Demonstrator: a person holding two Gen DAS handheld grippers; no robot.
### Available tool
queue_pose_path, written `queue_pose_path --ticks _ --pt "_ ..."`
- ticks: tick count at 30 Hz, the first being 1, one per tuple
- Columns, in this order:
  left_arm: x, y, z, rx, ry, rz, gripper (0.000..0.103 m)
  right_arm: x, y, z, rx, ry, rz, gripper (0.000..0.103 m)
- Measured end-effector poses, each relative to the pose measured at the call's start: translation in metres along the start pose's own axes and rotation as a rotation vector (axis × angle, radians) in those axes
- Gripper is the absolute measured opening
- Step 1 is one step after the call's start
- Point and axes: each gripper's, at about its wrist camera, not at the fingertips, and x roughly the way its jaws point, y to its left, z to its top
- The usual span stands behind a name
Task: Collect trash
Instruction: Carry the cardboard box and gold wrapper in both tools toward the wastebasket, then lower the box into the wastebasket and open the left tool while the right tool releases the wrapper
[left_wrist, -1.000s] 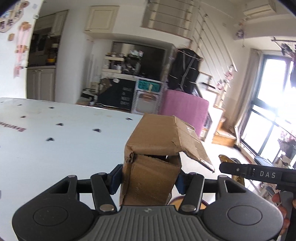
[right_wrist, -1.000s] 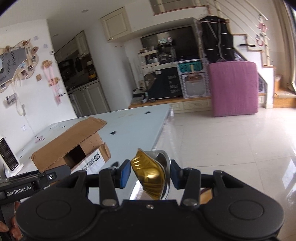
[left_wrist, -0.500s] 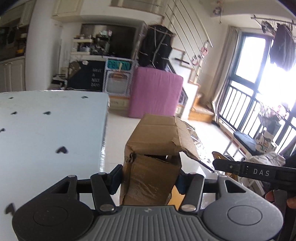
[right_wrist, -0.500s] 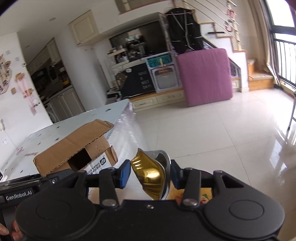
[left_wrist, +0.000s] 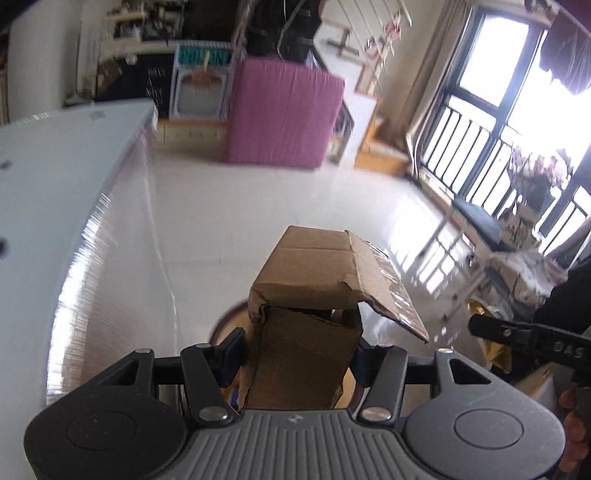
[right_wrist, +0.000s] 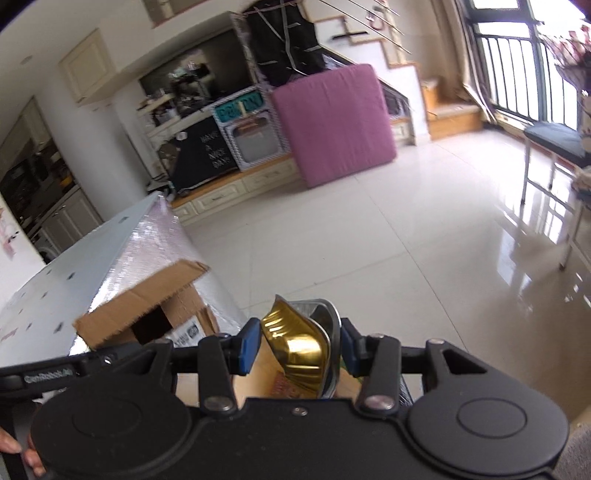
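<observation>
Gripping a torn cardboard box (left_wrist: 306, 354) between left gripper (left_wrist: 299, 354) fingers; pinching a crumpled gold foil cup (right_wrist: 299, 350) in right gripper (right_wrist: 297, 349), beyond the table (left_wrist: 44, 177) edge, seemingly for disposal.

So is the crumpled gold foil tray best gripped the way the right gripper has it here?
Probably yes. The right gripper pinches the gold foil tray across its folded-over walls, coming from the side. Crushed nearly flat, the tray gives the pads two broad faces; its thin rim alone would likely buckle.

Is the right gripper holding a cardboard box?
No, the right gripper is shut on a crushed gold foil cup.
</observation>
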Motion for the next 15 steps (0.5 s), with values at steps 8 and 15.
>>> queue_pose_path --ticks 8,15 --pt "0.088 -0.003 -0.009 -0.022 0.176 -0.021 0.057 0.032 -0.027 -0.012 0.030 0.072 -0.032 0.046" --pt "0.151 -0.004 -0.030 -0.029 0.291 -0.037 0.057 0.060 -0.039 -0.023 0.045 0.131 -0.044 0.046"
